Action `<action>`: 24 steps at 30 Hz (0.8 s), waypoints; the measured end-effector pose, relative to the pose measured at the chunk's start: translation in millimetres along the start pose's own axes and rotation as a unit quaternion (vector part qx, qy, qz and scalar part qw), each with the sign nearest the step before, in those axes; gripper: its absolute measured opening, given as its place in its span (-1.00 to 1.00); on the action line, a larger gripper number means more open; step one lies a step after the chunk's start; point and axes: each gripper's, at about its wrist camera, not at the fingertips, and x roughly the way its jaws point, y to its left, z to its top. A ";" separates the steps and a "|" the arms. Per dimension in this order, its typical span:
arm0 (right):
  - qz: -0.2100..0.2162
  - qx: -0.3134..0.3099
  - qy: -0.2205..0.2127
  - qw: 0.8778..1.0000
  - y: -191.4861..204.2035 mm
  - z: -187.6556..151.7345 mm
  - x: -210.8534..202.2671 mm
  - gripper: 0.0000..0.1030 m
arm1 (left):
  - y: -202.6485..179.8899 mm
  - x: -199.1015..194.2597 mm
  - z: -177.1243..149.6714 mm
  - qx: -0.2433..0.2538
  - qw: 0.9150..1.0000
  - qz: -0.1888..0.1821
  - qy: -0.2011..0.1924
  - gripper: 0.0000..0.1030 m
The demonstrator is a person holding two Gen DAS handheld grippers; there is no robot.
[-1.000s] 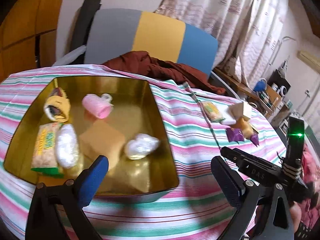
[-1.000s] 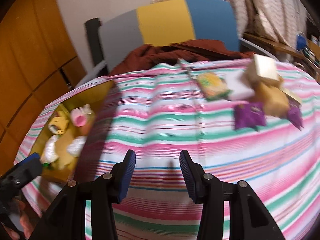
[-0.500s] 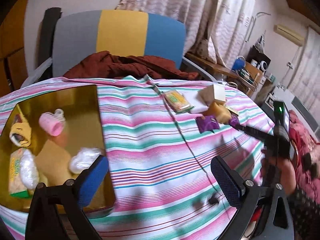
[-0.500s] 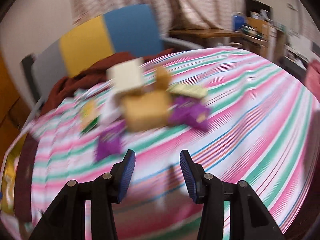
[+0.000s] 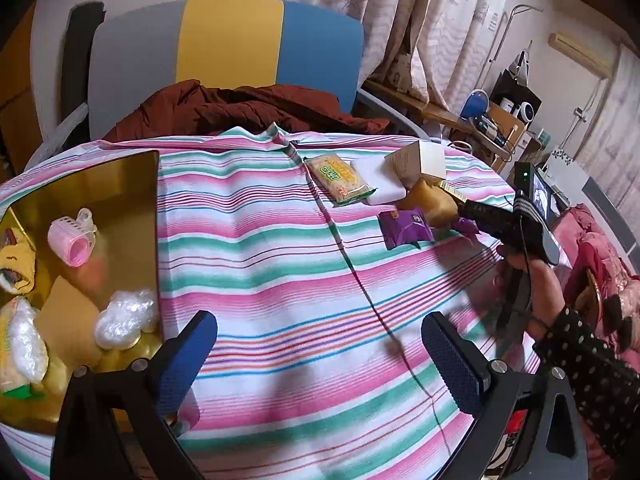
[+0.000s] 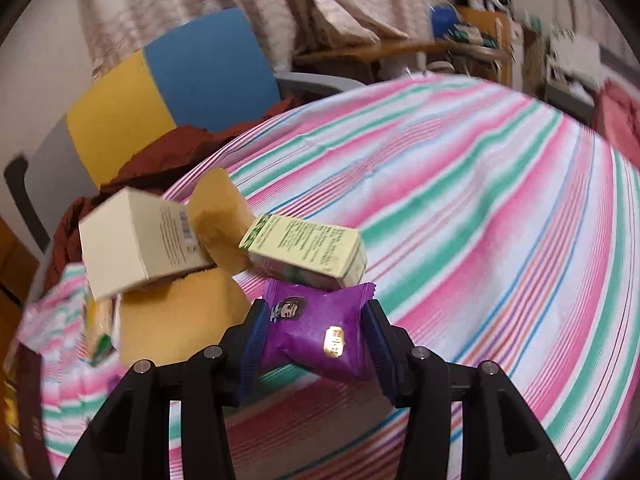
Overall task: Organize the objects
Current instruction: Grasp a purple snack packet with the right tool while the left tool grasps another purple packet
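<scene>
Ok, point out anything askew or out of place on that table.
The cream box sits tilted, propped on the tan sponges in a loose heap, with the green carton leaning beside it. These are still outside the gold tin. The right gripper, jaws opening, straddles a purple packet.

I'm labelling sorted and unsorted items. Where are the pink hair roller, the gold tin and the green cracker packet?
pink hair roller (image 5: 73,242): left wrist view, on its ribbed side.
gold tin (image 5: 120,184): left wrist view, on its inner wall.
green cracker packet (image 5: 339,176): left wrist view, on its printed face.
</scene>
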 end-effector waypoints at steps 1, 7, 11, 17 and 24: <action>0.001 -0.006 -0.002 1.000 2.1 -1.0 -0.7 -0.05 | -1.5 2.3 2.2 0.002 1.000 -0.001 0.001 1.00; 0.011 -0.007 -0.003 1.000 -2.3 -5.2 -2.7 -0.10 | -17.7 25.3 21.4 0.012 1.000 -0.009 0.010 1.00; 0.018 -0.014 -0.006 1.000 -4.7 -12.1 -10.2 -0.13 | -29.9 43.3 34.7 0.021 0.999 -0.016 0.018 1.00; 0.018 0.000 -0.021 1.000 -11.2 -26.4 -23.5 -0.15 | -49.2 80.0 53.0 0.027 0.999 -0.020 0.036 1.00; -0.034 0.022 -0.044 0.998 -18.2 -34.9 -34.3 -0.15 | -76.7 132.0 65.1 0.038 0.997 -0.025 0.065 0.99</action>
